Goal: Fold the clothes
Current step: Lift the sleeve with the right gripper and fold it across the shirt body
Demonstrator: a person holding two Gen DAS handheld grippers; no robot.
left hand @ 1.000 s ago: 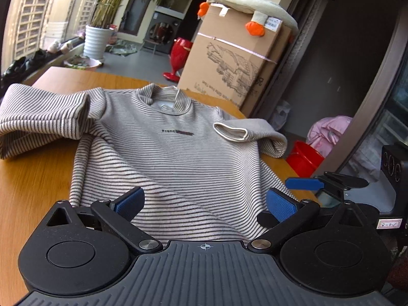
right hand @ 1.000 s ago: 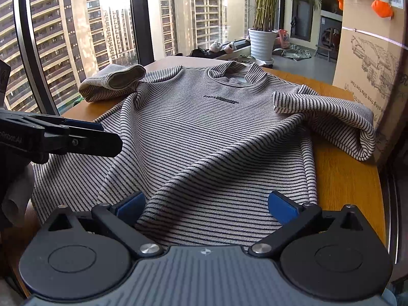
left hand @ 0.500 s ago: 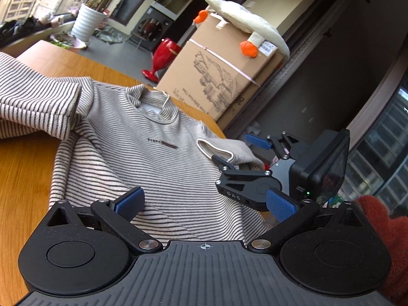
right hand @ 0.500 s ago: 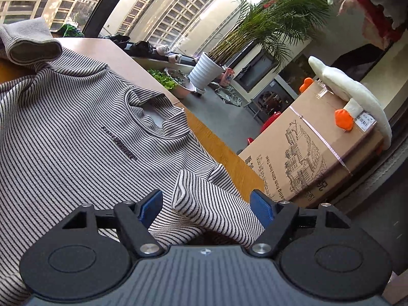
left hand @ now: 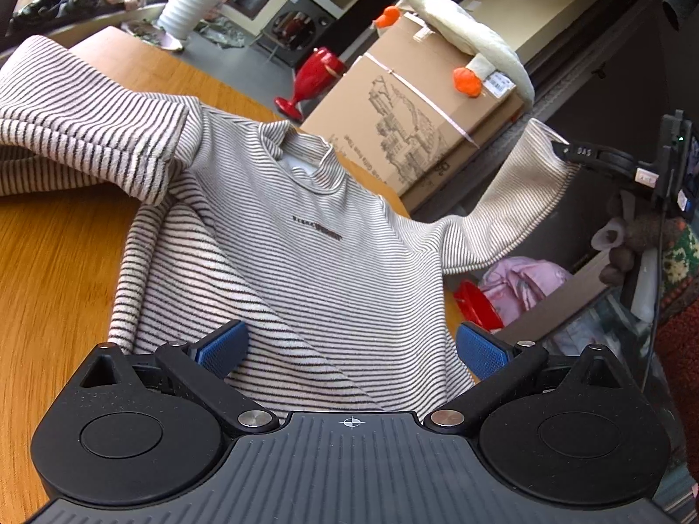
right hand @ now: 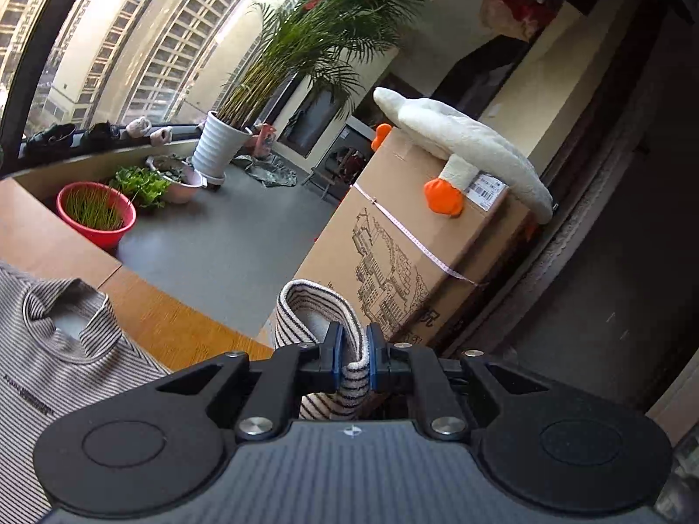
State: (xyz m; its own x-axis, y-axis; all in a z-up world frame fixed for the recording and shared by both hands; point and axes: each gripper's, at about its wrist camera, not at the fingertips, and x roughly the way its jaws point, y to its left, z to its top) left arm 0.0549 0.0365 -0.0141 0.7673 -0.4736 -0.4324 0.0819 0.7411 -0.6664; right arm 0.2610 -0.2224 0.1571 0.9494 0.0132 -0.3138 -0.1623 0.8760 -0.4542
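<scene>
A grey striped sweater [left hand: 314, 262] lies face up on the wooden table [left hand: 48, 262], collar away from me. My left gripper [left hand: 349, 349] hovers open over its hem, blue pads apart with cloth below them. The sweater's left sleeve [left hand: 87, 144] is bunched on the table at far left. Its right sleeve [left hand: 515, 201] is stretched up and out past the table edge, its cuff [right hand: 319, 305] pinched between the blue pads of my right gripper [right hand: 351, 360], which is shut on it. In the left wrist view my right gripper [left hand: 563, 150] shows at the far right.
A large cardboard box [left hand: 415, 122] with a plush goose [left hand: 463, 35] on top stands just beyond the table. A red stool [left hand: 310, 83], a white plant pot [right hand: 218, 144] and a red basin [right hand: 96, 214] are on the floor. A person's sleeve [left hand: 677, 349] is at right.
My right gripper has closed on the right sleeve's cuff and lifted it off the sweater, pulling the sleeve out to the right. The left gripper stays open over the hem.
</scene>
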